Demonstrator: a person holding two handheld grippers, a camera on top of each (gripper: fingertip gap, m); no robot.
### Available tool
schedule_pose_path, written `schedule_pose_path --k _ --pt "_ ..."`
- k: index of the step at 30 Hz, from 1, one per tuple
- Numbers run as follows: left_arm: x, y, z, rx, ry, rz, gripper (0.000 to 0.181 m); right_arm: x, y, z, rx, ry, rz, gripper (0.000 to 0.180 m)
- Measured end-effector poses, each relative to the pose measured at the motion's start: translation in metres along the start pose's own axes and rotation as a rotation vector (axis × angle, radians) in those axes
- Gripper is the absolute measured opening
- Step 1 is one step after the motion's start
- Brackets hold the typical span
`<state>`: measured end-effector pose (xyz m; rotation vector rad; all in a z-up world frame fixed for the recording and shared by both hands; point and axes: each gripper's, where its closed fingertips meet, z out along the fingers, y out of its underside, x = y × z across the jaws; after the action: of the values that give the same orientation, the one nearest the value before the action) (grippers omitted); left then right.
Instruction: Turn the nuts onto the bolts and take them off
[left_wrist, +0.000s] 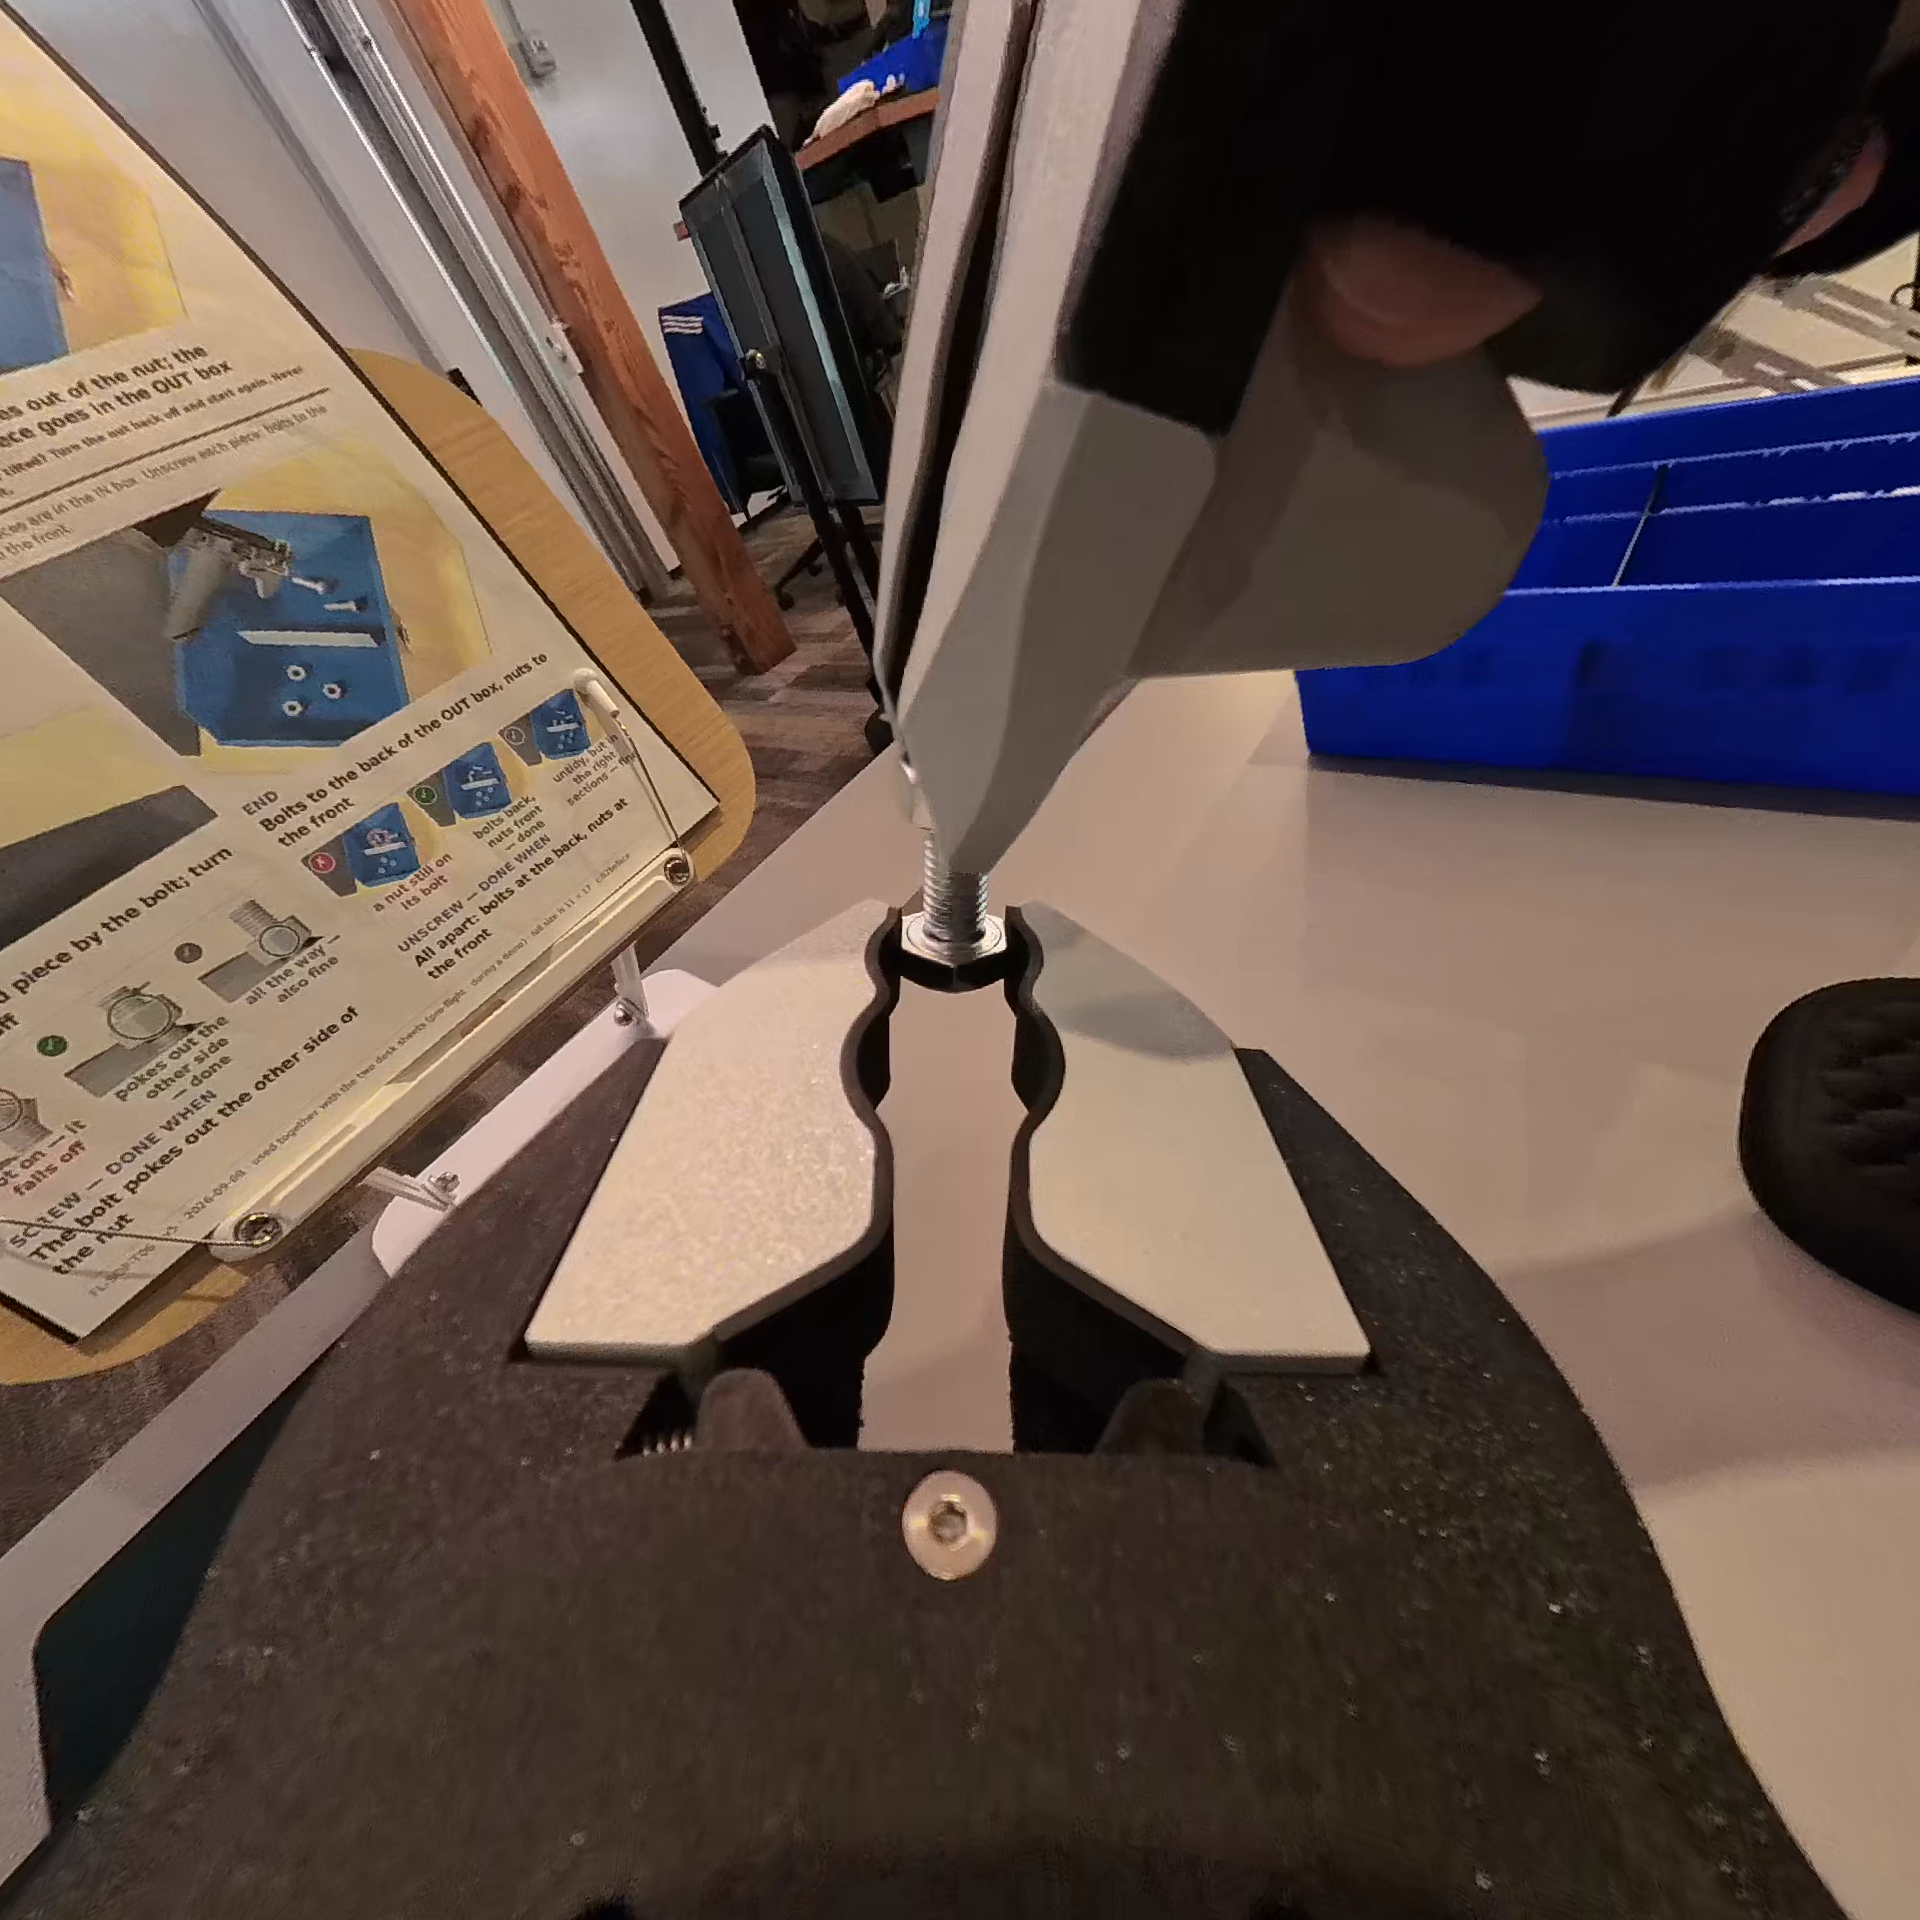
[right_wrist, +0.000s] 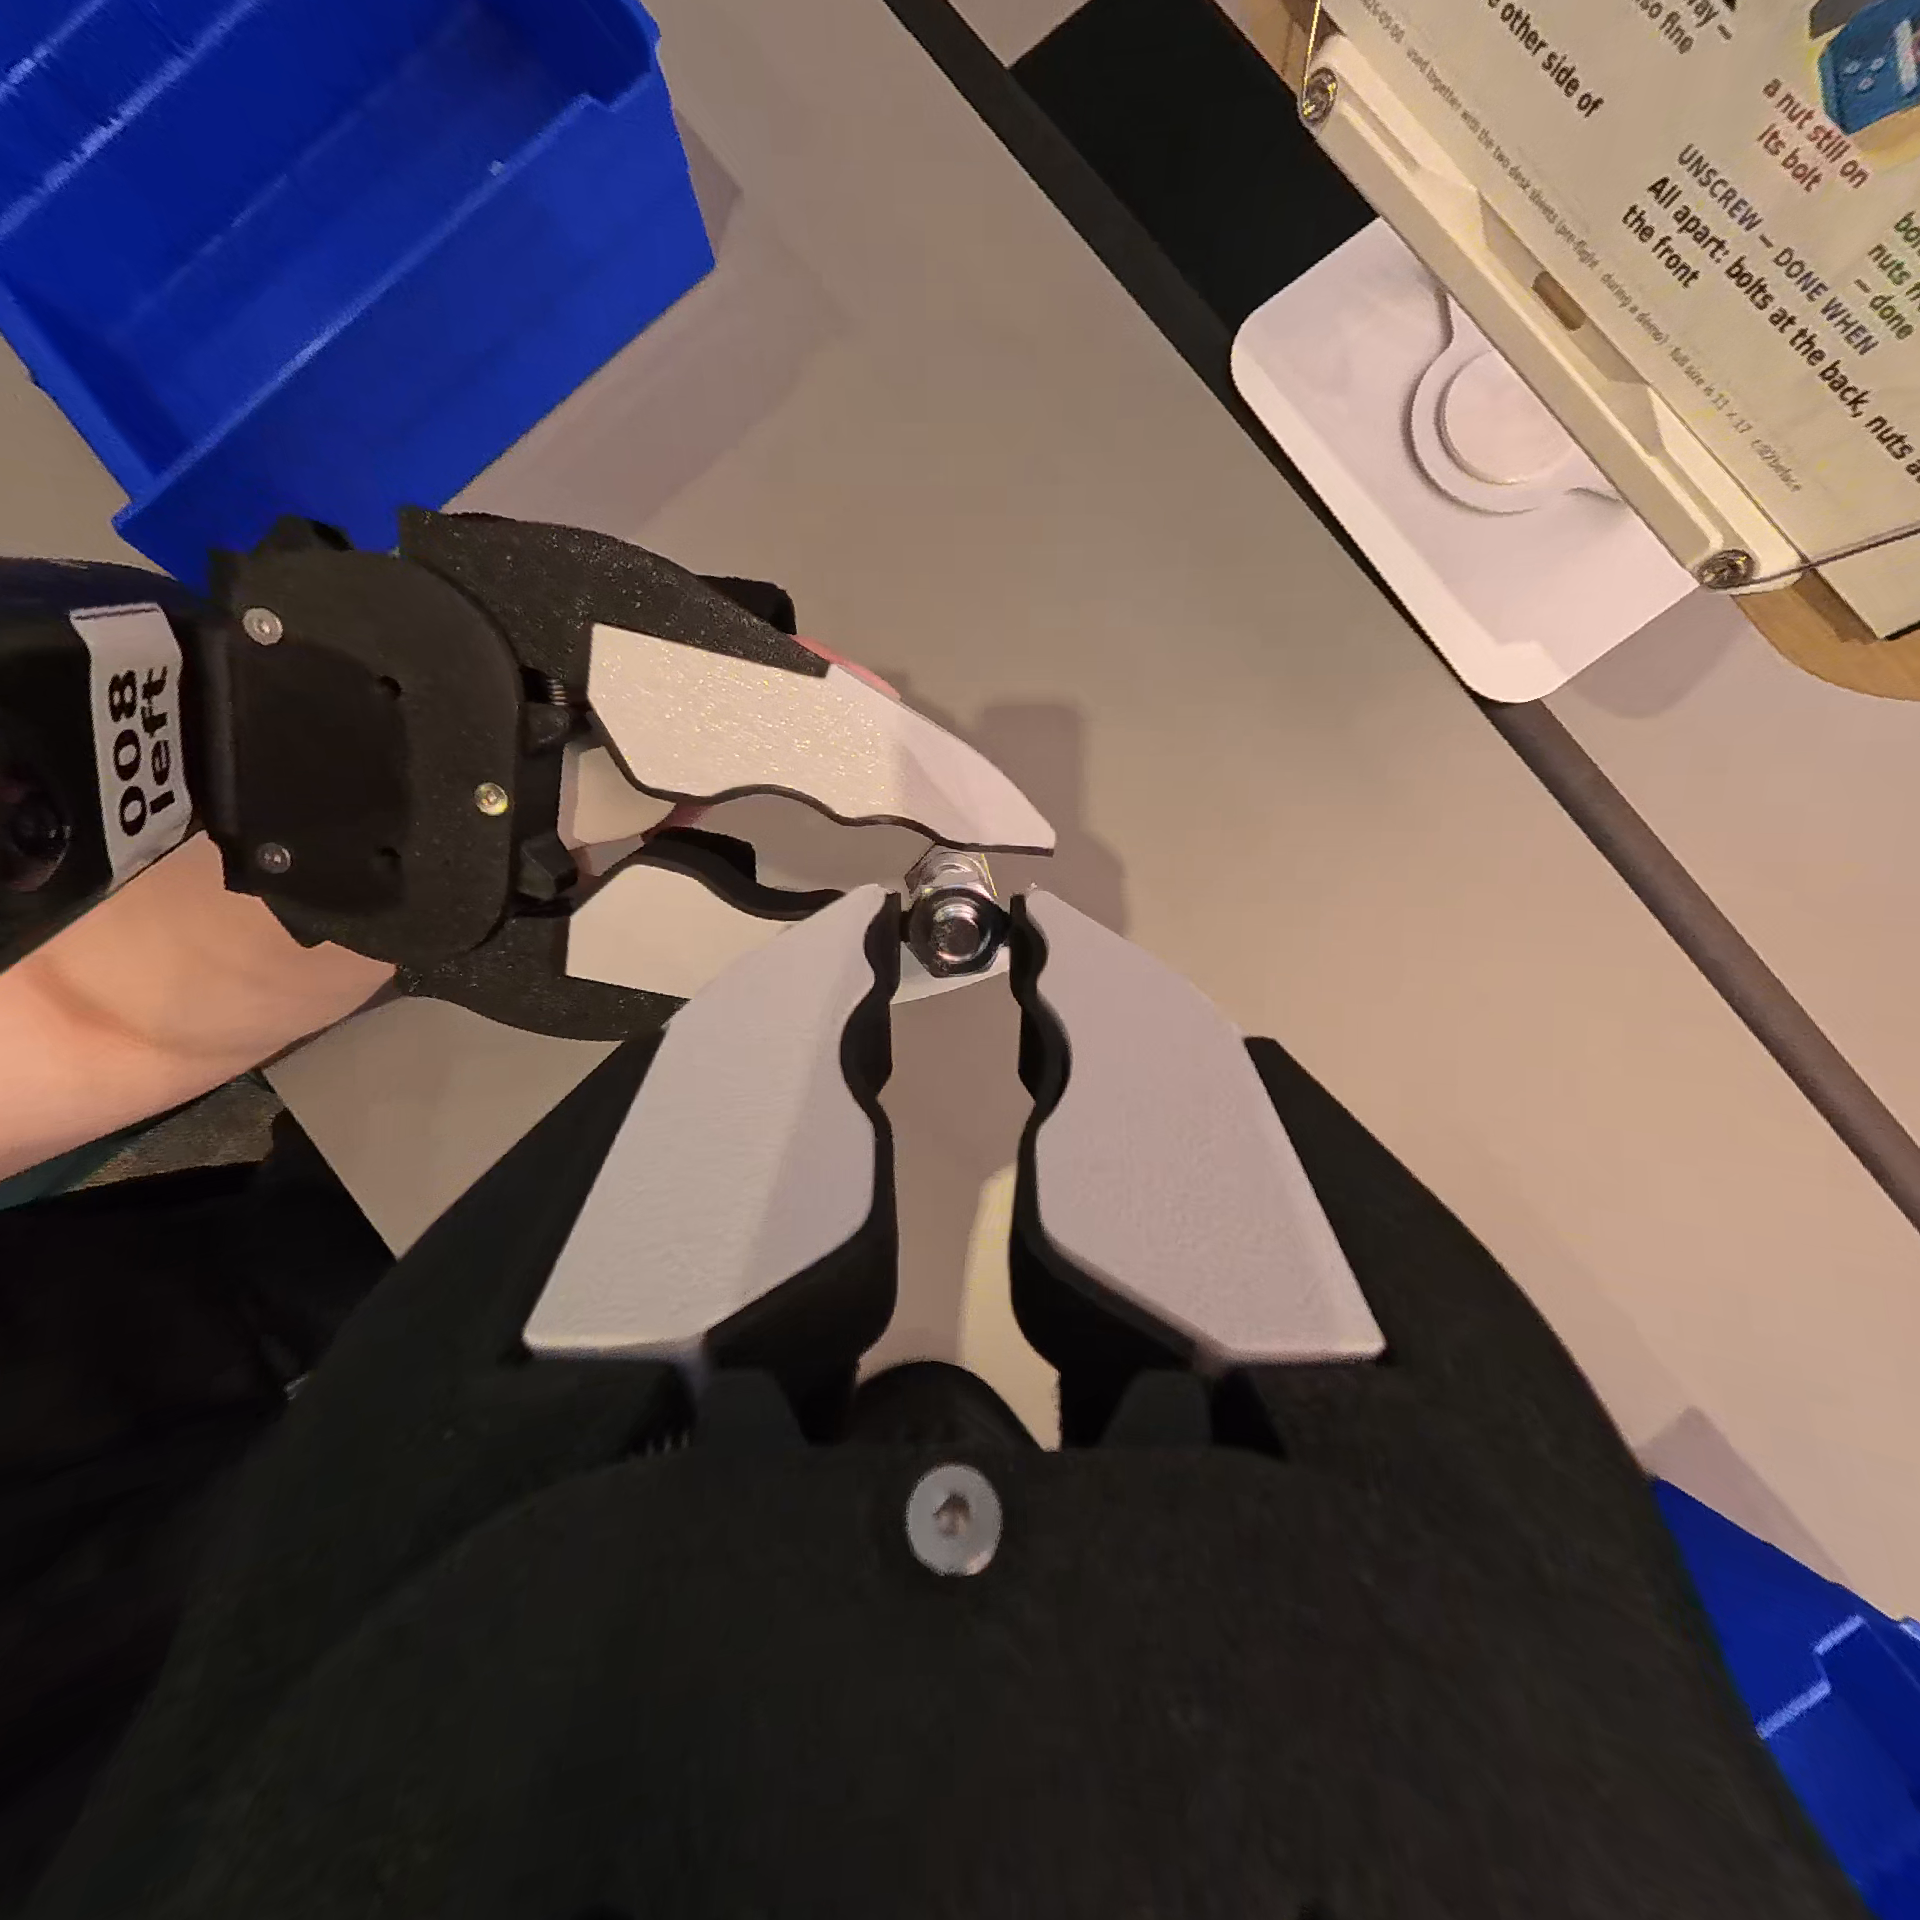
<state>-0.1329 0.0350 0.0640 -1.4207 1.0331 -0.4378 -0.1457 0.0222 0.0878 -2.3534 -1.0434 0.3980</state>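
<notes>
The left gripper (left_wrist: 951, 951) is closed on a hex nut (left_wrist: 953, 948), pinched between its fingertips a little above the table. The right gripper (right_wrist: 951, 930) comes down from above and clamps the head end of a bolt (left_wrist: 948, 902); the bolt's threaded shank stands upright in the nut. In the right wrist view the bolt head (right_wrist: 951, 928) sits between that gripper's tips, with the left gripper's tips touching just behind. The table (left_wrist: 1455, 987) is smooth pale grey, with a dark edge strip. A blue bin (left_wrist: 1662, 644) with dividers sits at the far right. At the left, an instruction sheet (left_wrist: 260, 727) leans on a wooden board with a white stand. Beyond are a wooden post, a dark panel on a stand and patterned carpet
</notes>
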Motion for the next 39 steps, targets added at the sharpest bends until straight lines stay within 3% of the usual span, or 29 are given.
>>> schedule_pose_path --k 14,20,24,30,32,36,39 --pt "-0.009 0.002 0.0 -0.003 -0.059 0.007 0.018 0.005 -0.004 -0.001 0.01 0.063 0.03 0.031" --pt "-0.007 0.002 0.001 -0.005 -0.052 0.009 0.018 0.002 0.001 0.004 -0.033 0.05 0.001 0.018" --pt "0.005 0.003 -0.002 -0.015 0.074 -0.003 0.018 -0.002 0.007 0.002 -0.076 0.013 -0.13 0.018" --pt "0.045 0.003 -0.016 -0.025 0.427 -0.073 0.018 -0.018 0.031 -0.005 -0.118 -0.116 -0.63 0.018" --pt "0.052 0.003 -0.017 -0.025 0.465 -0.064 0.018 -0.021 0.039 -0.006 -0.106 -0.146 -0.727 0.018" --pt "0.054 0.004 -0.013 -0.03 0.453 -0.058 0.018 -0.02 0.043 -0.006 -0.088 -0.167 -0.685 0.019" --pt "0.046 0.005 -0.01 -0.037 0.39 -0.047 0.018 -0.021 0.036 -0.006 -0.026 -0.187 -0.568 0.031"
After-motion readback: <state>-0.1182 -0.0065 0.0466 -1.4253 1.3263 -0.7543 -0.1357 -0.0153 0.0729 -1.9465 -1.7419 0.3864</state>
